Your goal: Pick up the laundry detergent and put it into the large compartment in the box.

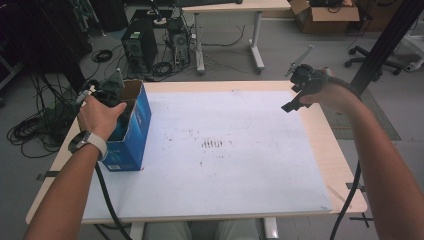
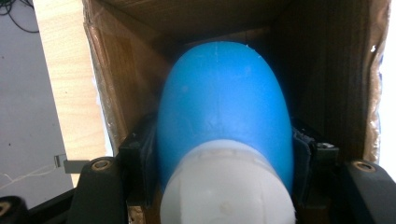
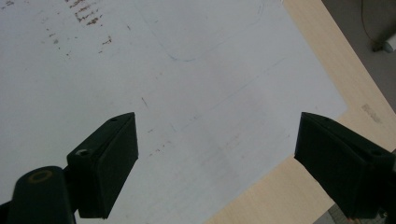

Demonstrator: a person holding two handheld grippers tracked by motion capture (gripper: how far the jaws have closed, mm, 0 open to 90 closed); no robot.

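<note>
An open blue cardboard box [image 1: 131,131] stands at the table's left side. My left gripper [image 1: 107,95] reaches down into its top. In the left gripper view its jaws are shut on a blue bottle [image 2: 223,107] with a white cap [image 2: 227,186], inside the brown box interior [image 2: 322,70]. My right gripper [image 1: 297,95] hovers above the table's far right part, held in a hand. In the right gripper view, the right gripper [image 3: 217,163] stands open wide with nothing between its fingers, over the white sheet [image 3: 187,93].
A white sheet [image 1: 225,150] covers most of the wooden table [image 1: 345,170], with dark smudges near its middle. Beyond the table are a computer tower [image 1: 139,46], cables on the floor, another desk [image 1: 230,7] and a cardboard box [image 1: 327,17].
</note>
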